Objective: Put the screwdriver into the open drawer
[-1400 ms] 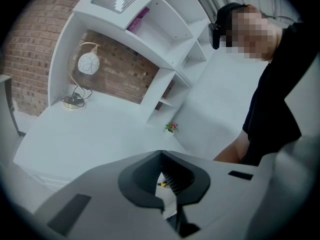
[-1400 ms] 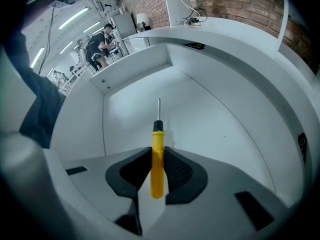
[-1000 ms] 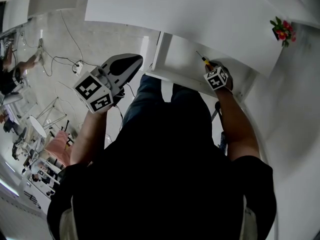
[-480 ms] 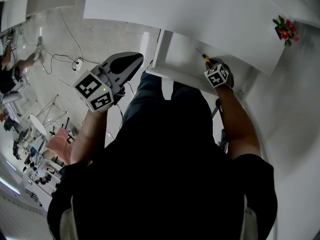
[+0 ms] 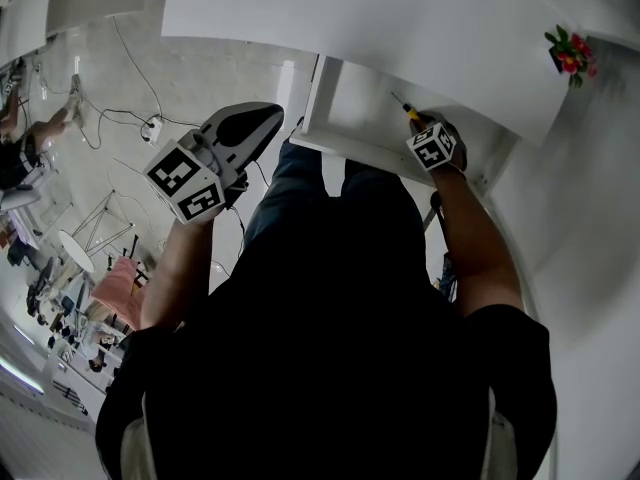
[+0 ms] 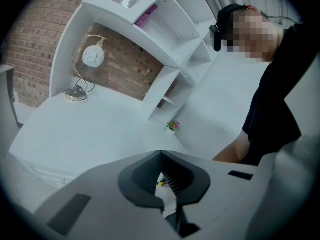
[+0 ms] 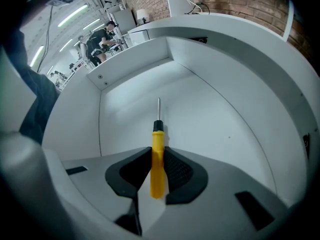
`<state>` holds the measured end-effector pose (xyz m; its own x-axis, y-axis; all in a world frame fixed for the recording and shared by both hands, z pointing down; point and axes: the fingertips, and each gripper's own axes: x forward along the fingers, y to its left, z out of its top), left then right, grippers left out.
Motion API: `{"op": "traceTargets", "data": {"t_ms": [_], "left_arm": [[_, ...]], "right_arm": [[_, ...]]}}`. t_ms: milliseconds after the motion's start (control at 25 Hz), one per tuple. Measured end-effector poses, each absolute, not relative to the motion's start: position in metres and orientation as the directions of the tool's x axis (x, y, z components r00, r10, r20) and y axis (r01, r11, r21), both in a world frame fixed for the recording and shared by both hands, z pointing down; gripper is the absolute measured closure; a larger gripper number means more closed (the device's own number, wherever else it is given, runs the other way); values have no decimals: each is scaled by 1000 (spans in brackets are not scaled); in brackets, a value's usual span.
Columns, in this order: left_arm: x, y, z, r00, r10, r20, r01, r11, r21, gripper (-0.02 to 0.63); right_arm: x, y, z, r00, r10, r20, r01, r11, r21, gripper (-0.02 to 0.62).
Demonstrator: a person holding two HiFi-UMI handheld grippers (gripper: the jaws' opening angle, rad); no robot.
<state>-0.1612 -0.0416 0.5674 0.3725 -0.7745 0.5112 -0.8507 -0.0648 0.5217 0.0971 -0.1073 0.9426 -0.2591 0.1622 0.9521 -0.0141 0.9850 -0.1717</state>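
- Right gripper (image 7: 157, 156): jaws clamped on the yellow handle of the screwdriver (image 7: 157, 139), pads on either side of the handle's mid-length, butt end poking back behind the pads.
- Black collar and thin metal shaft stick straight out ahead of the jaws, in line with them.
- Screwdriver is inside the open drawer's outline, tip pointing toward the far back corner. It looks held above the white floor, though touching or not is hard to tell from this angle.
- Drawer (image 7: 210, 119): bare white floor ahead of and below the tip, side wall off to the jaws' left, back wall beyond the tip.
- Head view agrees: right gripper (image 5: 428, 140) over the drawer (image 5: 350, 118), screwdriver (image 5: 404, 110) jutting forward from it.
- Handling, as a judgement: light, rigid, small tool. Smooth round plastic handle could roll or slip between the pads, and will likely roll a bit once let go.
- Best hold is the mid-handle, as now. The shaft is too thin for a sure pinch.
- Next move probably calls for lowering close to the floor before opening, so the drop is short.
- Left gripper (image 6: 161, 154): jaw tips together, nothing held, parked well off to the right gripper's left, outside the drawer (image 5: 245, 128).
- Desk top (image 5: 400, 28) lies beyond the drawer, small flower pot (image 5: 568, 56) far to the right.
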Motion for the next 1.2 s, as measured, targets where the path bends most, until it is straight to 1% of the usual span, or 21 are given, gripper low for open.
{"op": "traceTargets", "data": {"t_ms": [440,560,800,920,1200], "left_arm": [[-161,-42,566,378,-775,506,-852,-77,519,591],[-163,-41,562,376,-778,503,-853,-79,516,591],[-162,-40,555,381,-779,499,-855,-92,510,591],[-160,-42,549,391,-779,490,-854,-109,509,591],[-161,-49,529,415,-786,458,-856,-167,490,591]], "right_arm": [[96,-105,942,-258,156,954,-21,986,-167,491],[96,-104,940,-255,152,955,-24,986,-164,466],[94,-106,933,-258,142,956,-29,987,-155,445],[95,-109,926,-258,132,957,-33,989,-145,430],[97,-111,903,-272,103,957,-68,990,-125,423]]}}
